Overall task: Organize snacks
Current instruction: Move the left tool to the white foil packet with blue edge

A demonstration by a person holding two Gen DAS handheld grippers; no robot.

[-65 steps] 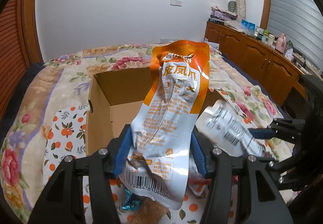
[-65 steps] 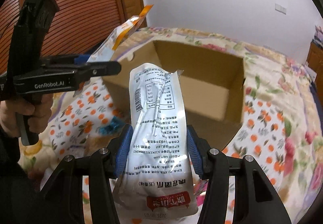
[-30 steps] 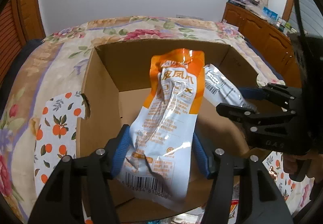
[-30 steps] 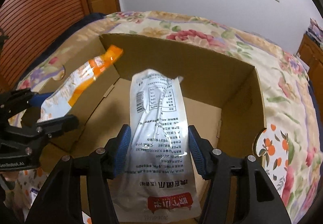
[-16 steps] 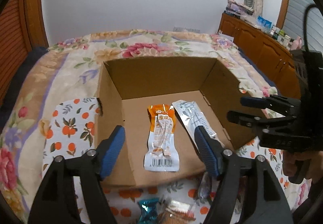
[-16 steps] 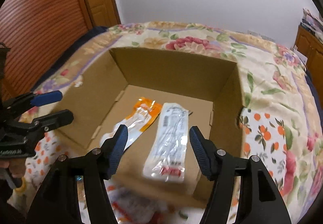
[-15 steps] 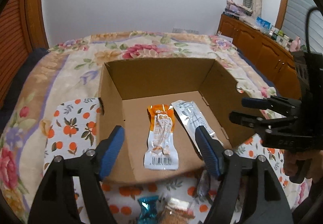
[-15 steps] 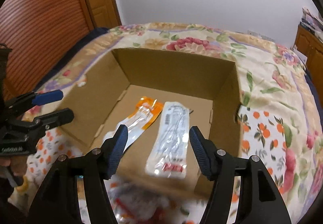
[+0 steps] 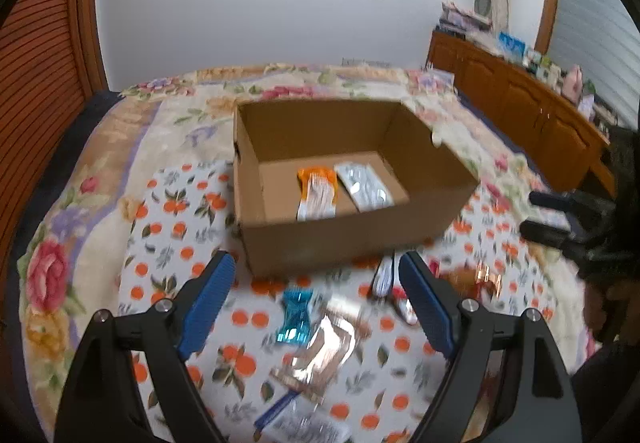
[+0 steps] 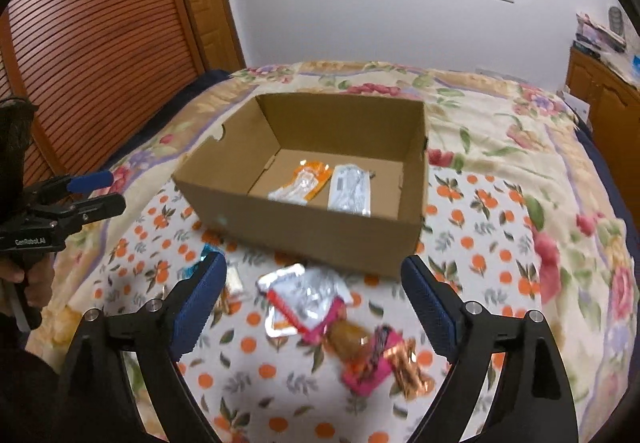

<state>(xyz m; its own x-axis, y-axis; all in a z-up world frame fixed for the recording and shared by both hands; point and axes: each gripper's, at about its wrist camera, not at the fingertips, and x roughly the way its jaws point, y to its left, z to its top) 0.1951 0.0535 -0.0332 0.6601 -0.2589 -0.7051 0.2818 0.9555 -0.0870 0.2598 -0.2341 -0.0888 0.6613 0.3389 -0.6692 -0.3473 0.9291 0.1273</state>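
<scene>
Snacks (image 10: 316, 303) lie loose on the bed (image 10: 520, 171) before the cardboard box (image 10: 320, 235), two packets (image 9: 344, 189) inside, while left gripper (image 9: 316, 281) and right gripper (image 10: 312, 279), both empty, are opening, likely for more.

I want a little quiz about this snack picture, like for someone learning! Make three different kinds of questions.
1. True or false: the cardboard box holds two snack packs.
2. The orange pack lies where next to the silver pack in the left wrist view? A) left of it B) right of it C) on top of it
3. Fill in: the blue candy lies on the ______, in front of the box.

Key: 1 true. 2 A. 3 the orange-print cloth. Both the left gripper and the right gripper hold nothing, jaws opening.
</scene>
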